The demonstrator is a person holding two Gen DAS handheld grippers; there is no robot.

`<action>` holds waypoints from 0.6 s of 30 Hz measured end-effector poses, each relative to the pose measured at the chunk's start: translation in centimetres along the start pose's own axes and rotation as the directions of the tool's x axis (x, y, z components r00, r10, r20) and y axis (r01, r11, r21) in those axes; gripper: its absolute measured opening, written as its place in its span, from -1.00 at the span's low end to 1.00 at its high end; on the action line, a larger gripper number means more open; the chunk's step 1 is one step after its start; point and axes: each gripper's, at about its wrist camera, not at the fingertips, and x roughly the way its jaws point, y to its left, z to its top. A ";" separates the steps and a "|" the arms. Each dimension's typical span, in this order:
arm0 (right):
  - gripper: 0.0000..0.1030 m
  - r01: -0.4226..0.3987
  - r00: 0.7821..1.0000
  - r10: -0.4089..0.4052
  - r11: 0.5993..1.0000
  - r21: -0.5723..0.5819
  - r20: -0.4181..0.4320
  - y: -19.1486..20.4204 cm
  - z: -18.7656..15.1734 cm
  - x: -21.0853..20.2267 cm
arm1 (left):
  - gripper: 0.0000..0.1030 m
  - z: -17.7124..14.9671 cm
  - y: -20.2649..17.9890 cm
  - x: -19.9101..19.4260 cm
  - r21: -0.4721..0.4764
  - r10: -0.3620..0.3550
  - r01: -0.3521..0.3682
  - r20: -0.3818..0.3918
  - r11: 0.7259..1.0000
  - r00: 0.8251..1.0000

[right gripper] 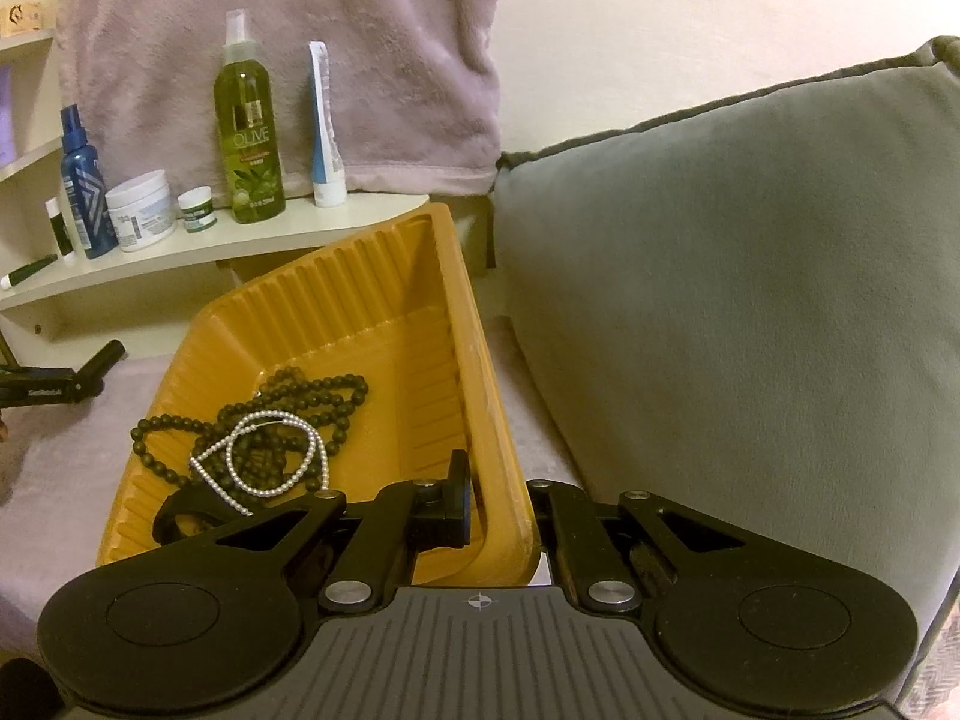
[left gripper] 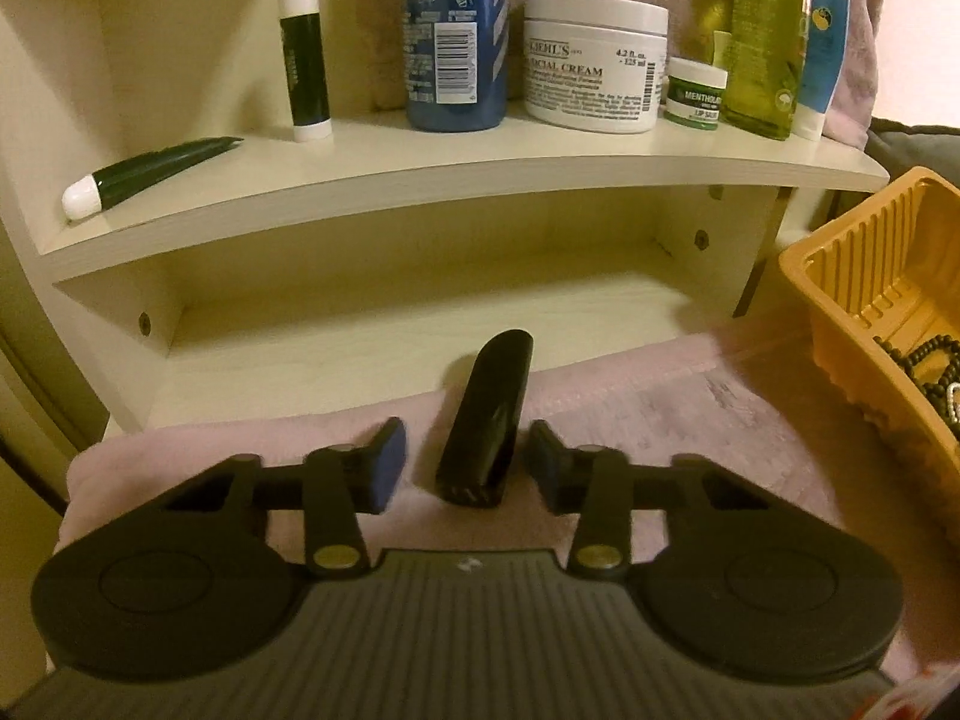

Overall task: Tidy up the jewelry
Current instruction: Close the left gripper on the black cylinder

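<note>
Your black glossy oblong hair clip (left gripper: 487,420) lay on the pale pink fleece cloth (left gripper: 630,420), its far end pointing toward the cream wooden shelf unit (left gripper: 456,174). It sat between the 2 blue pads of your left gripper (left gripper: 468,463), whose jaws stood partly open, a visible gap on each side, pads not pressing it.

Your right gripper (right gripper: 498,510) was clamped on the near rim of the orange ribbed plastic tray (right gripper: 384,294), 1 finger inside the wall and 1 outside. In that tray lay a strand of dark round beads (right gripper: 312,396) tangled with a loop of small white pearls (right gripper: 264,456); a black curved piece (right gripper: 180,510) sat at the near corner.

Beyond the tray, a grey cushion (right gripper: 750,276) leaned at the right. On the shelf stood a white cream jar (left gripper: 594,63), a blue bottle (left gripper: 456,36) and a green olive spray bottle (right gripper: 249,132).
</note>
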 end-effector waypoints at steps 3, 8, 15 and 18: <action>-0.88 -0.001 1.000 0.001 1.000 0.002 0.001 0.0 0.1 0.0 | -0.56 0.1 0.0 -0.3 0.005 0.002 -0.002 -0.006 1.000 1.000; -0.88 -0.004 1.000 0.004 1.000 0.006 0.006 0.0 0.1 0.0 | -0.59 0.1 0.0 -1.7 -0.002 0.008 -0.008 -0.014 1.000 1.000; -0.88 -0.022 1.000 0.022 0.999 0.048 0.002 -0.5 -0.1 0.1 | -0.59 0.0 -0.8 -5.1 -0.020 0.003 -0.003 0.000 1.000 1.000; -0.88 -0.026 1.000 0.026 0.998 0.056 0.002 -0.7 -0.4 0.2 | -0.59 0.1 -1.4 -6.7 -0.019 -0.003 0.004 0.011 1.000 1.000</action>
